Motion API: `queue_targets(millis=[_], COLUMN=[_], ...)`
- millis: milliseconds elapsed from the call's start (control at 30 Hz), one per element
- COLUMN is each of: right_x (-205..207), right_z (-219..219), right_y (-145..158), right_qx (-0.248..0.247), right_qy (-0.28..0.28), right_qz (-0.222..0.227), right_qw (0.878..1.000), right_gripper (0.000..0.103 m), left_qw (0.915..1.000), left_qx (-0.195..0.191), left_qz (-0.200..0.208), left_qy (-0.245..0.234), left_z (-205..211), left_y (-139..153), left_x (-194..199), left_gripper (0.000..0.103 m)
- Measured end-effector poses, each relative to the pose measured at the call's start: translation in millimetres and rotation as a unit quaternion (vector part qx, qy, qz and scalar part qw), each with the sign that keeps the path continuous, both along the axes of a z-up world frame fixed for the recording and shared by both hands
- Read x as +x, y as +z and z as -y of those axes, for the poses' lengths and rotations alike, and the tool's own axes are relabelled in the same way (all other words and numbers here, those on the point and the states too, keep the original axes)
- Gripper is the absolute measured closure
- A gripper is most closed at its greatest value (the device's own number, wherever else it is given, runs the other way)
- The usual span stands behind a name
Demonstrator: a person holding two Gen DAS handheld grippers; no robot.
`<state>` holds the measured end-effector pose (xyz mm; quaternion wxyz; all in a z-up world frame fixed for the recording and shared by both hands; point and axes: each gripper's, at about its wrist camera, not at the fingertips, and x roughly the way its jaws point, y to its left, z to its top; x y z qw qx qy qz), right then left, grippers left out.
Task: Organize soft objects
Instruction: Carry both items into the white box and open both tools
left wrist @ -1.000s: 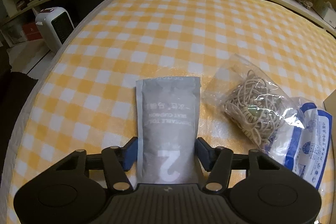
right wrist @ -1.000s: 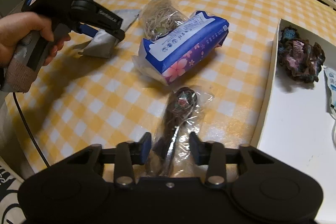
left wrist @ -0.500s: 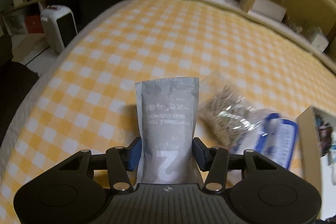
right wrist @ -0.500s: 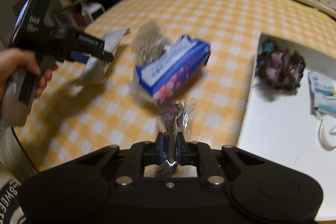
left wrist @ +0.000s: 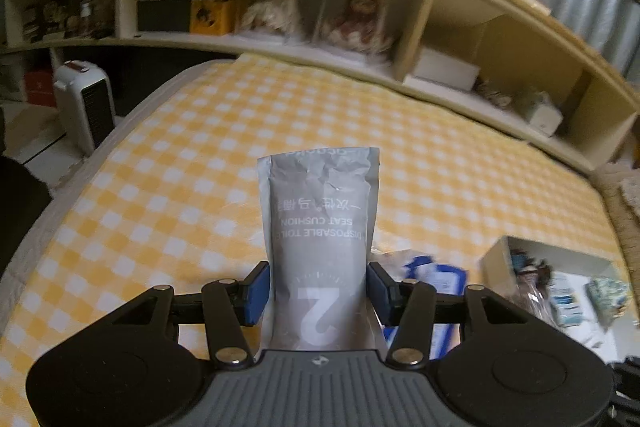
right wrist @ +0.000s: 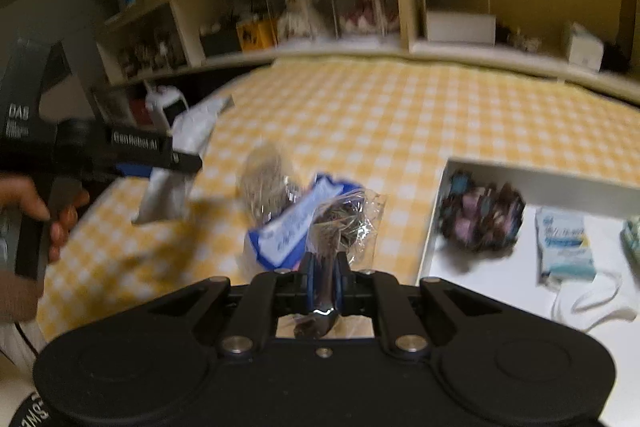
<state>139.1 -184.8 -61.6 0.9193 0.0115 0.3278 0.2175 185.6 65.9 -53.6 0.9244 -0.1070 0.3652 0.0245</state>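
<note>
My left gripper (left wrist: 318, 291) is shut on a grey seat-cushion pouch (left wrist: 320, 227) marked "2" and holds it up above the yellow checked bed (left wrist: 180, 187). It also shows in the right wrist view (right wrist: 168, 187), lifted in that gripper. My right gripper (right wrist: 324, 273) is shut on a clear bag of dark stuff (right wrist: 340, 223) and holds it off the bed. A blue tissue pack (right wrist: 292, 223) and a clear bag of beige cord (right wrist: 268, 183) lie on the bed. A white tray (right wrist: 500, 287) at the right holds a dark knitted thing (right wrist: 480, 219) and a pale packet (right wrist: 564, 243).
Wooden shelves (left wrist: 440, 39) with dolls and boxes run along the far side of the bed. A white heater (left wrist: 80, 107) stands on the floor at the left. The tray also shows in the left wrist view (left wrist: 496, 255) at the right.
Both grippers have risen and tilted up, lifting the grey pouch and the clear bag off the bed. The right gripper closed on its bag a second ago.
</note>
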Motion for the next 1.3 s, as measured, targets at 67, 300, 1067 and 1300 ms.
queue_targets(millis=[67, 300, 1067, 1300], right_x=[-2.7, -9.2, -24.9, -24.8], right_z=[3.5, 28.5, 122.0, 144.1], right_y=[7.8, 38.2, 63.9, 48.0], right_qx=[0.003, 0.025, 0.023, 0.013], right_qy=[-0.004, -0.029, -0.139, -0.164], right_qz=[0.019, 0.070, 0.093, 0.056], right_qw=[1.000, 0.997, 0.986, 0.985], right_gripper=[0.093, 0.093, 0.093, 0.093], left_qw=[0.9999, 0.9957, 0.9783, 0.9627], left_qx=[-0.010, -0.062, -0.104, -0.152], left_qz=[0.010, 0.056, 0.053, -0.034], left_qy=[-0.008, -0.040, -0.171, -0.221], left_z=[4.8, 23.4, 151.9, 190.7], left_y=[5.7, 27.1, 27.0, -14.0], left_x=[-3.3, -15.3, -25.6, -14.9], left_gripper=[0.051, 0.051, 0.051, 0.051])
